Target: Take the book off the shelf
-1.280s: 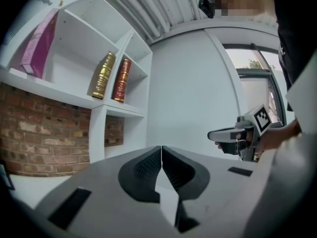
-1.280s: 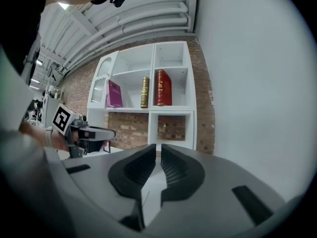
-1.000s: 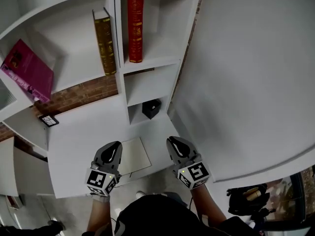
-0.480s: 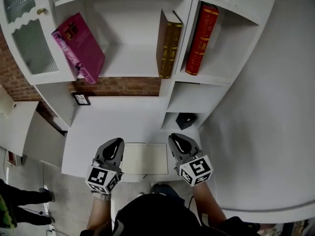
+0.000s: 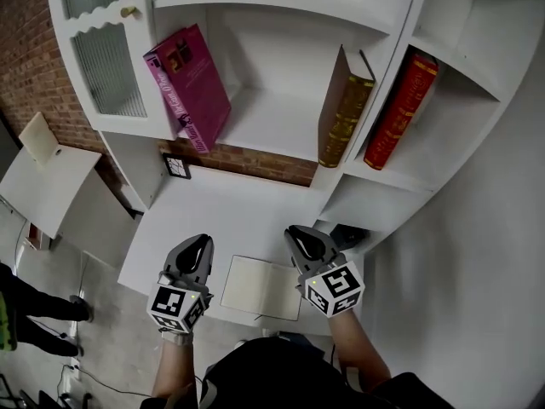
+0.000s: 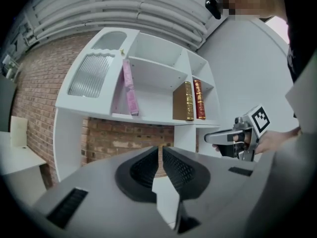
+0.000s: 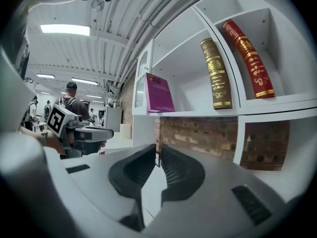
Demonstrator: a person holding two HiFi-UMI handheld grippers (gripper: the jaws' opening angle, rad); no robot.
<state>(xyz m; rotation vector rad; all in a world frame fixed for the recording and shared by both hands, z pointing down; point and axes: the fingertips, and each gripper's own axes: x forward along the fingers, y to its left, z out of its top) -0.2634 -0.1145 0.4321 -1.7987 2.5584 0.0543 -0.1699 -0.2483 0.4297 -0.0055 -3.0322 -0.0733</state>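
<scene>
Three books stand on the white shelf unit (image 5: 281, 130): a pink book (image 5: 189, 88) leaning at the left, a brown and gold book (image 5: 345, 109), and a red book (image 5: 400, 113) in the compartment to its right. My left gripper (image 5: 201, 240) and right gripper (image 5: 295, 231) hover low over the white desk (image 5: 213, 220), well short of the books. Both are shut with nothing between their jaws. In the left gripper view the shut left gripper (image 6: 161, 148) points at the pink book (image 6: 130, 87). The right gripper (image 7: 158, 147) faces the brick wall below the brown and gold book (image 7: 216, 74).
An open notebook (image 5: 262, 288) lies on the desk between the grippers. A small black box (image 5: 349, 237) sits in a low cubby, and a small frame (image 5: 176, 167) leans on the brick wall. A glass cabinet door (image 5: 106, 66) is at the left. A person's legs (image 5: 13, 313) show at the lower left.
The head view has swung, so the shelf and books now sit further right and more upright in view. Both grippers stay shut over the desk beside the notebook.
</scene>
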